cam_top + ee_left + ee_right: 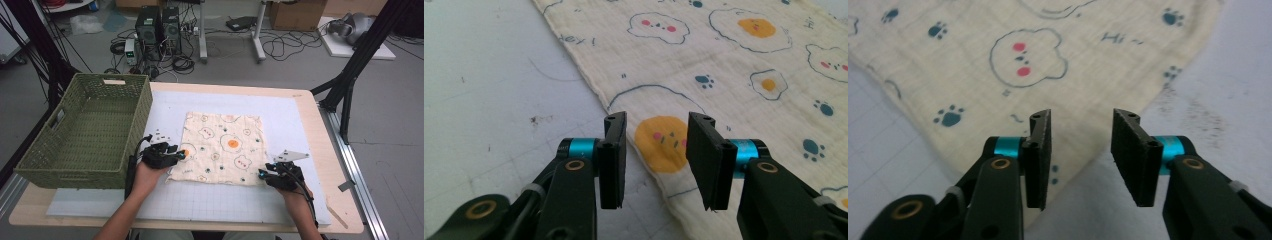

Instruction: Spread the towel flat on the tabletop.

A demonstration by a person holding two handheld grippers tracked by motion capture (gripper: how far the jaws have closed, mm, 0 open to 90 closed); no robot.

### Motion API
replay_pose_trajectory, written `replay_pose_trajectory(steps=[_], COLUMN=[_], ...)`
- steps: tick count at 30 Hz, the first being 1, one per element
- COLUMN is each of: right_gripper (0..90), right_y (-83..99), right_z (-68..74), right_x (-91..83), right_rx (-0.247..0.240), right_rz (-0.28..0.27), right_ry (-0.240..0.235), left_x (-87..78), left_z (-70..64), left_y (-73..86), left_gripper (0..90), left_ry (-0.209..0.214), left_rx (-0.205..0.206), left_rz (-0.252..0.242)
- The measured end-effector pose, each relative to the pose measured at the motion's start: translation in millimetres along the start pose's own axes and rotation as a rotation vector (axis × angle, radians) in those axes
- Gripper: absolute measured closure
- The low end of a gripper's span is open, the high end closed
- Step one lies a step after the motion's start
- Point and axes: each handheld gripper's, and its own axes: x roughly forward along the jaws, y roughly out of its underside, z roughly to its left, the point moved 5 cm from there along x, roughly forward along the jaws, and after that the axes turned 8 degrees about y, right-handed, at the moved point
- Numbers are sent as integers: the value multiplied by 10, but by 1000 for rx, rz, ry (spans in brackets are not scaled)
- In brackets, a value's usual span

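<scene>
**Cloth flat, both grippers at its near corners**

While the cloth (221,148) lies spread on the worktop (280,107) beside the green basket (85,132), I find my left gripper (656,150) over its near left edge, jaws parted and empty. My right gripper (1081,150) stands likewise at the near right corner, gripping nothing.

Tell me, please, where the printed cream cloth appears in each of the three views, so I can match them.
High view: printed cream cloth lies flat at table centre, right of the green basket.
Left gripper view: its edge runs diagonally, cloth upper right.
Right gripper view: its corner points down between the jaws.
Shared landmark: the white gridded mat under it.
</scene>
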Motion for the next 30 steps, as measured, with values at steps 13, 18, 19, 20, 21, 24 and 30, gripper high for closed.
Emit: replay_pose_trajectory(steps=[13, 18, 19, 20, 21, 24, 30], right_gripper=[679, 625, 625, 624, 624, 727, 867], right_y=[48, 58, 62, 65, 68, 89, 87], right_z=[-135, -150, -138, -129, -119, -81, -3], right_x=[-130, -125, -113, -97, -80, -48, -102], right_rx=[15, 36, 33, 28, 23, 13, -21], right_rz=[12, -3, 5, 9, 15, 38, 82], right_ry=[66, 51, 44, 44, 43, 22, 31], left_x=[-77, -50, -53, -59, -74, -105, -227], left_z=[-135, -241, -252, -256, -255, -277, -284], left_y=[154, 243, 252, 259, 266, 289, 340], left_gripper=[625, 626, 632, 673, 738, 873, 883], left_ry=[42, 52, 33, 20, 14, 12, 16], left_rx=[-4, 36, 61, 85, 100, 113, 90], left_rz=[36, 76, 72, 74, 79, 83, 109])
